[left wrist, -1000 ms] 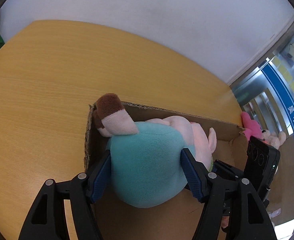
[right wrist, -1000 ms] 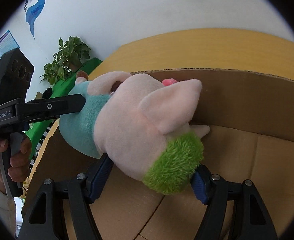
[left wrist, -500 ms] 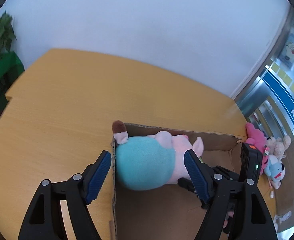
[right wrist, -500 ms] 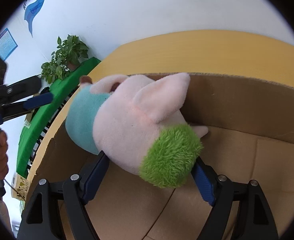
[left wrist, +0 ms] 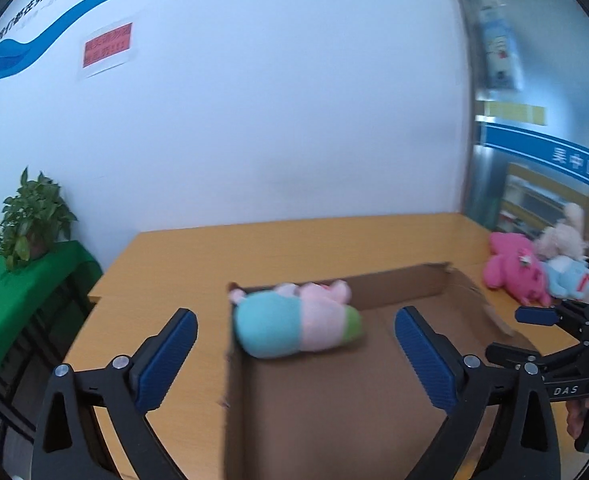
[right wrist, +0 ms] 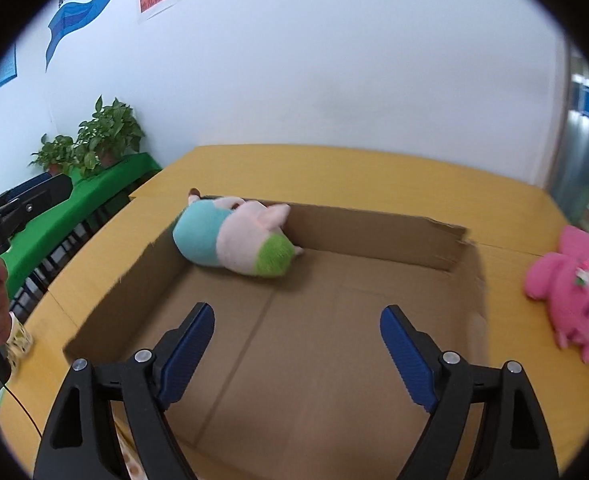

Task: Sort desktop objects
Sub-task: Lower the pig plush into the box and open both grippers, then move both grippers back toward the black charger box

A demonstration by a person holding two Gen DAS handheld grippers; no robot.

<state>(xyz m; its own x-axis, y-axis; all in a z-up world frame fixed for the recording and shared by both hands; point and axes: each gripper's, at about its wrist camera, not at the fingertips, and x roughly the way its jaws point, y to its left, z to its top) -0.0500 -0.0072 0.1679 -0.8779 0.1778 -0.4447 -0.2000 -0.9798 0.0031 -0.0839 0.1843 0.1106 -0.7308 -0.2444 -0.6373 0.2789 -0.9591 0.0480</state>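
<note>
Yellow desk (right wrist: 374,172) carries my cardboard box (right wrist: 374,232), pig plush (right wrist: 234,246) lying at its eleven o'clock corner, sorted. Both left gripper (left wrist: 294,354) and right gripper (right wrist: 296,346) gape empty; pink plush (right wrist: 566,284) waits at three o'clock.

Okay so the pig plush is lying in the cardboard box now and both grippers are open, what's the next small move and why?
Probably swing the right gripper toward the pink plush, which lies on the table just outside the cardboard box on that side. The pig plush already rests in the box's far corner, the left gripper is open too, and the pink toy looks nearest of the unsorted toys.
</note>
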